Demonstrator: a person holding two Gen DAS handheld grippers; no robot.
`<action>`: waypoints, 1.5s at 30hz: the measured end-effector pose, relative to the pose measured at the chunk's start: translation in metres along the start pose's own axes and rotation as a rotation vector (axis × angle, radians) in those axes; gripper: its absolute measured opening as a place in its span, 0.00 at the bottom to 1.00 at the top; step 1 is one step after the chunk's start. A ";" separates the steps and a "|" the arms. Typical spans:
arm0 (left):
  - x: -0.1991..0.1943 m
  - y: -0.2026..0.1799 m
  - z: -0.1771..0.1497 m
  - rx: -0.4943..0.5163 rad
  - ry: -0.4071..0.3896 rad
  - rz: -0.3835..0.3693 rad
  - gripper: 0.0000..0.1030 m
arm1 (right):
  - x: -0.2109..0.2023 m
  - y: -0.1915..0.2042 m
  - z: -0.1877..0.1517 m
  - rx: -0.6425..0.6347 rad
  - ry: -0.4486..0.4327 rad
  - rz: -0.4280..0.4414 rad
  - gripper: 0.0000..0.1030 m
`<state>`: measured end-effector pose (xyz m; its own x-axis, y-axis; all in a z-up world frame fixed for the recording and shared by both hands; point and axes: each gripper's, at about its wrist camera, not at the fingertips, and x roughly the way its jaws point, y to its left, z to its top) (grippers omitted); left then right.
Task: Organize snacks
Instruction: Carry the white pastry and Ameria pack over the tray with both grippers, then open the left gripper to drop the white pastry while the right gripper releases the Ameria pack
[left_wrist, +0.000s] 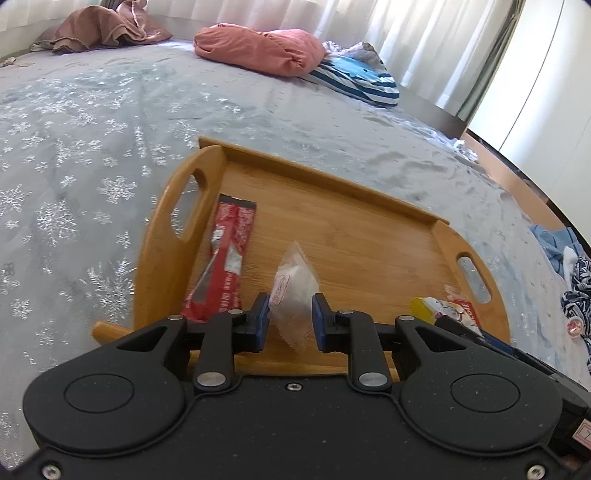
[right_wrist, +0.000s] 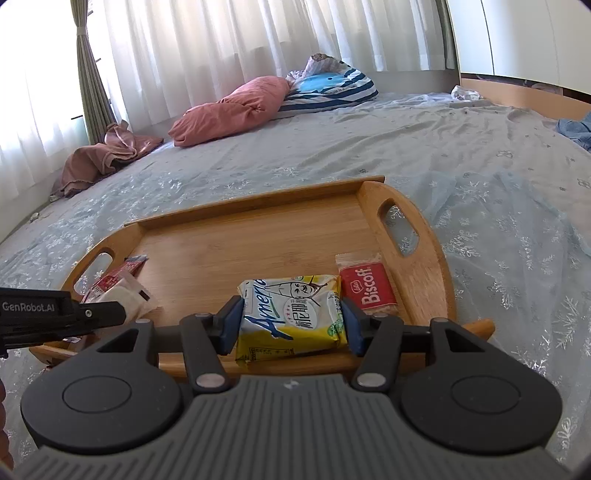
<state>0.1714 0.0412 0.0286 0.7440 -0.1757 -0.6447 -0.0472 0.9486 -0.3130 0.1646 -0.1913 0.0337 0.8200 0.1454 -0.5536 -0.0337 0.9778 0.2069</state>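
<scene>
A wooden tray (left_wrist: 369, 229) with two handles lies on the bed. In the left wrist view my left gripper (left_wrist: 290, 323) is shut on a clear white snack packet (left_wrist: 293, 291) above the tray's near edge. A long red packet (left_wrist: 221, 266) lies on the tray at its left. In the right wrist view my right gripper (right_wrist: 291, 325) is shut on a yellow snack packet (right_wrist: 291, 314) over the tray (right_wrist: 258, 236). A red Biscoff packet (right_wrist: 365, 286) lies just right of it. The left gripper (right_wrist: 122, 312) shows at the left with the white packet (right_wrist: 122, 295).
The tray sits on a grey-blue snowflake bedspread (left_wrist: 92, 147). A pink pillow (right_wrist: 229, 110), a striped blue pillow (right_wrist: 328, 88) and a brown cloth (right_wrist: 107, 155) lie at the far side by the curtains. Blue clothes (left_wrist: 561, 251) lie at the right.
</scene>
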 end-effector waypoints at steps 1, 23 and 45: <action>-0.001 0.001 -0.001 0.001 -0.002 0.002 0.21 | 0.000 0.000 0.000 0.000 0.000 -0.001 0.58; -0.028 -0.004 -0.008 0.082 -0.077 0.060 0.47 | 0.002 -0.004 0.002 -0.001 0.006 -0.038 0.65; -0.068 -0.011 -0.028 0.157 -0.102 0.020 0.75 | -0.038 -0.005 0.000 -0.035 -0.030 -0.009 0.79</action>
<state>0.1026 0.0353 0.0570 0.8080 -0.1368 -0.5730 0.0364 0.9824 -0.1832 0.1331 -0.2016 0.0537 0.8370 0.1328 -0.5309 -0.0459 0.9837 0.1737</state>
